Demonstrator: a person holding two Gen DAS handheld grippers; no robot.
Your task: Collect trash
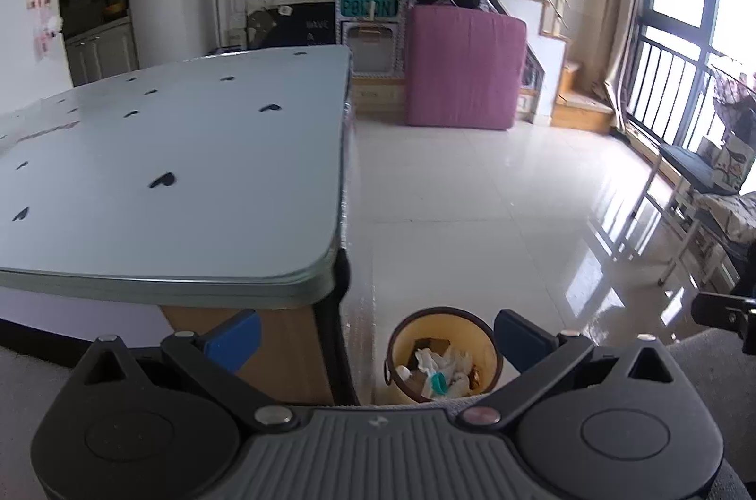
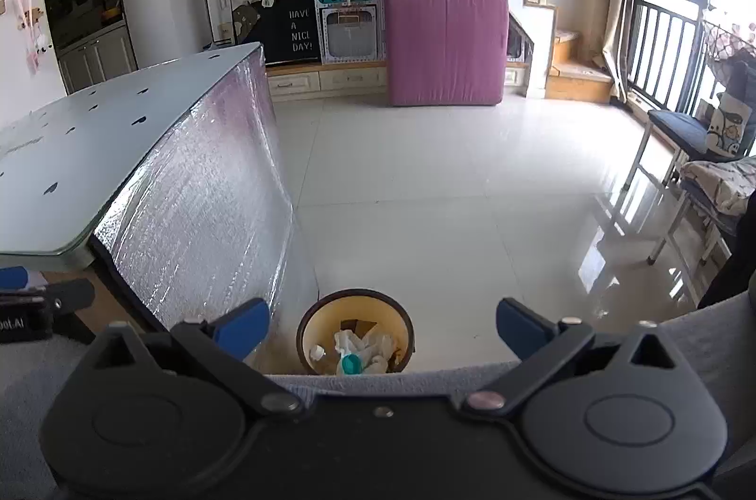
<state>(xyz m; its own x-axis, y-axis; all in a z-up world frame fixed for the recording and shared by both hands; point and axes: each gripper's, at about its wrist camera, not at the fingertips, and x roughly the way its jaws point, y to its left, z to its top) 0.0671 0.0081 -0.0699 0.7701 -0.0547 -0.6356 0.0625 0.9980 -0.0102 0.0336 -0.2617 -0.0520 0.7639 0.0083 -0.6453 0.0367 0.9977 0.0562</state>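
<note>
A small round bin (image 1: 405, 338) with a yellow inside and a dark rim stands on the white tiled floor by the table's corner. In it lie crumpled white tissue (image 1: 446, 360) and a piece with a teal cap (image 1: 437, 382). My left gripper (image 1: 378, 339) is open above and short of it, nothing between its blue pads (image 1: 236, 339). In the right wrist view the same bin (image 2: 321, 330) shows the tissue (image 2: 364, 343) and teal cap (image 2: 350, 364). My right gripper (image 2: 382, 332) is wide open and empty, its blue pads (image 2: 519, 332) either side of the bin.
The pale table (image 1: 189, 169) with black heart marks fills the left; silvery bubble wrap (image 2: 203, 216) covers its side. A pink mattress (image 2: 446, 46) leans at the back. Folding chairs (image 2: 685, 178) stand by the window on the right. Grey cloth (image 2: 368, 382) lies under both grippers.
</note>
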